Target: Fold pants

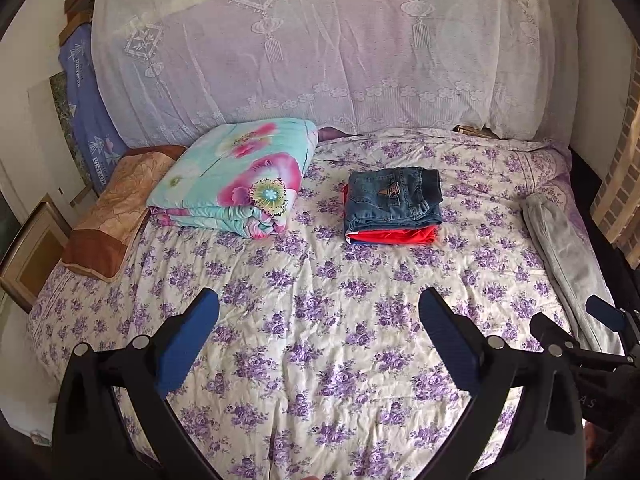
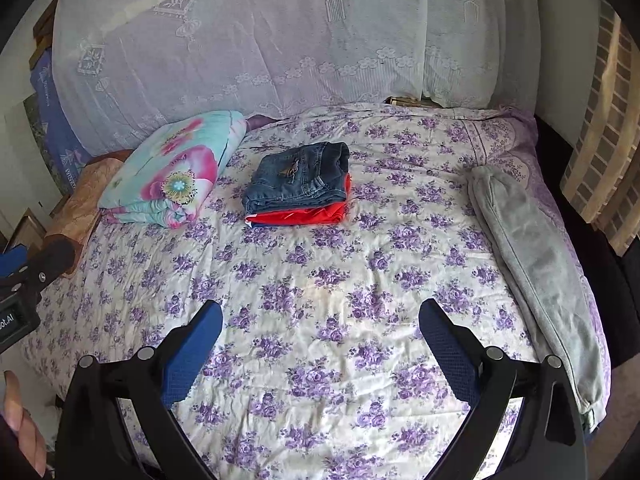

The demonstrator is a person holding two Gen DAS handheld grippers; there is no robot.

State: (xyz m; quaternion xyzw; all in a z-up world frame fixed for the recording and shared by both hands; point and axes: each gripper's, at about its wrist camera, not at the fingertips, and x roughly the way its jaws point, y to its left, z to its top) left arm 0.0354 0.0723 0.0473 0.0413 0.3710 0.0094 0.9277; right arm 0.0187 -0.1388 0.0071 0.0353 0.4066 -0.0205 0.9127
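1. Grippers first: the left gripper [image 1: 318, 300] hangs above the near part of the bed with its two blue-padded fingers [image 1: 188, 340] spread wide and nothing between them.
2. The right gripper [image 2: 320, 312] is likewise spread wide and empty, above the flowered bedsheet [image 2: 320, 280].
3. In the left wrist view the right gripper shows at the right edge, just beside the near end of the grey pants [image 1: 568, 264]; in the right wrist view a part of the left gripper shows at the left edge, with a hand [image 2: 24, 428] below it.
4. The grey pants [image 2: 536, 272] lie along the right side of the bed, folded lengthwise into one long narrow strip that runs from the far right toward the near edge. Neither gripper touches them.
5. Folded jeans [image 1: 394, 200] sit in the middle of the bed, farther back, on top of a folded red garment [image 1: 394, 236]; the two make a neat stack, well apart from the grey pants.
6. A folded turquoise quilt [image 1: 236, 180] with pink flowers lies to the left of that stack, near the far side.
7. A brown pillow [image 1: 116, 208] lies at the left edge of the bed, touching the quilt.
8. A white lace cloth [image 1: 320, 52] covers the tall bulk behind the bed.
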